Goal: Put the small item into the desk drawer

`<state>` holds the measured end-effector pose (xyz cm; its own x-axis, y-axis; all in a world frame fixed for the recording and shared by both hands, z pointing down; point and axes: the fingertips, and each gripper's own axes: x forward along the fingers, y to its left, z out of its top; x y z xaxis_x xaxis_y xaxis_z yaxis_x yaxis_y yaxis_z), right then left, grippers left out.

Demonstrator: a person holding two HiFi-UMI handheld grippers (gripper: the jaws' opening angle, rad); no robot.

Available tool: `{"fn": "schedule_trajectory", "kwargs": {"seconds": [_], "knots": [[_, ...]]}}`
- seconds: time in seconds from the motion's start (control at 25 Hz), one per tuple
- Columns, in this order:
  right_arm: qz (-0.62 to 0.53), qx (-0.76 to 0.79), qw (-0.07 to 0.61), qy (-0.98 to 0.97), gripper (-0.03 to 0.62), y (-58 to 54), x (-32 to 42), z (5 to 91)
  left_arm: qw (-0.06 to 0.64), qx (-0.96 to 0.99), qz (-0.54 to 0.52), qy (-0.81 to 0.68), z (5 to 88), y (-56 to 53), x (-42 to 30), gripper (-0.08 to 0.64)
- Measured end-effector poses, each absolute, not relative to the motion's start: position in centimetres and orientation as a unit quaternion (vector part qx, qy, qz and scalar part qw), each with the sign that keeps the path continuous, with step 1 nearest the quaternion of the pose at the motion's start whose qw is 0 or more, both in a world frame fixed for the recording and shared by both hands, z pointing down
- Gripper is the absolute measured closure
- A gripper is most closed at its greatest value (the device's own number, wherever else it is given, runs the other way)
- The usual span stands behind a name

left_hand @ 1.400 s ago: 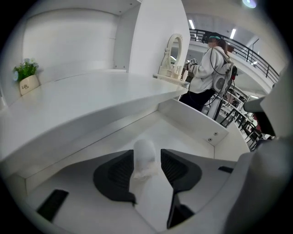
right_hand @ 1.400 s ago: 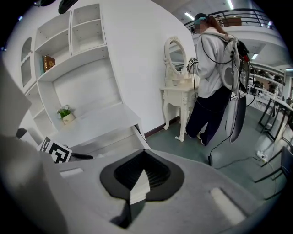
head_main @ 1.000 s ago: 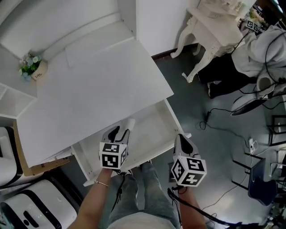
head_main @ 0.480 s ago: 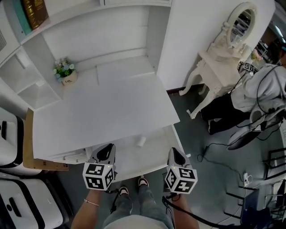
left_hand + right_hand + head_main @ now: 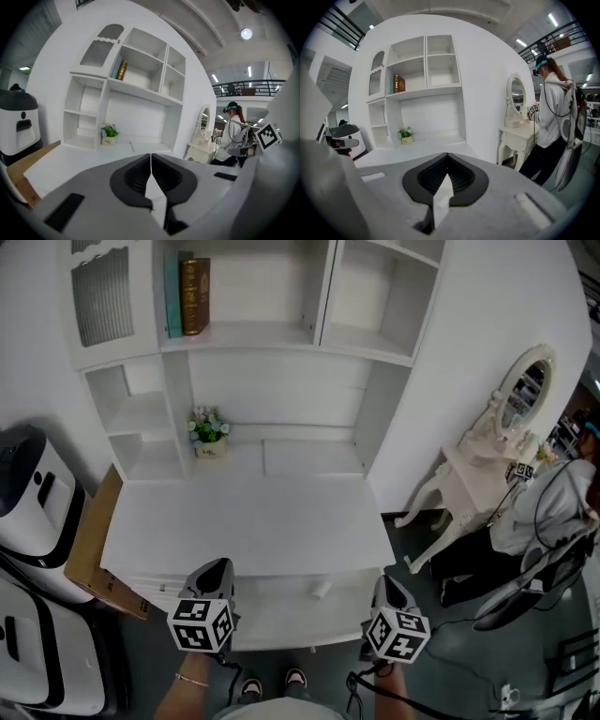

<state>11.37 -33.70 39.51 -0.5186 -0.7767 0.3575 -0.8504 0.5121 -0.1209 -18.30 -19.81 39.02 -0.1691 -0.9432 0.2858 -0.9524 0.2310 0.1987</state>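
A small white cylindrical item (image 5: pixel 322 589) lies inside the open drawer (image 5: pixel 267 613) of the white desk (image 5: pixel 244 521), right of centre. My left gripper (image 5: pixel 216 566) hovers over the drawer's left part, well apart from the item. Its jaws (image 5: pixel 151 159) are shut with nothing between them. Over the drawer's right end, my right gripper (image 5: pixel 388 580) is held beside the item without touching it. In its own view the right gripper (image 5: pixel 447 160) also shows shut and empty jaws.
A hutch with shelves rises behind the desk, holding books (image 5: pixel 187 294) and a small flower pot (image 5: pixel 208 433). A cardboard sheet (image 5: pixel 89 540) and white machines (image 5: pixel 23 493) stand at the left. At the right are a white vanity table (image 5: pixel 483 451) and a person (image 5: pixel 548 512).
The white item left the left gripper and now lies in the drawer. Both grippers drew back toward the drawer's front. The head view lifted and now takes in the hutch.
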Motion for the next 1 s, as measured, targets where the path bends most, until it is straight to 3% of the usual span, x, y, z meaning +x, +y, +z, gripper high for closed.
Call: {"fn": "schedule_trajectory", "kwargs": {"seconds": [0.36,1.0], "knots": [[0.112,0.473,0.092,-0.869,0.592,-34.1,10.7,34.8,0.133,0.577,-0.026,-0.805,34.1,-17.3,-22.2,0.551],[0.107,0.484,0.085,-0.864,0.592,-33.7,11.4,34.4,0.143,0.563,-0.028,-0.814,34.9,-16.5,-22.0,0.551]]}}
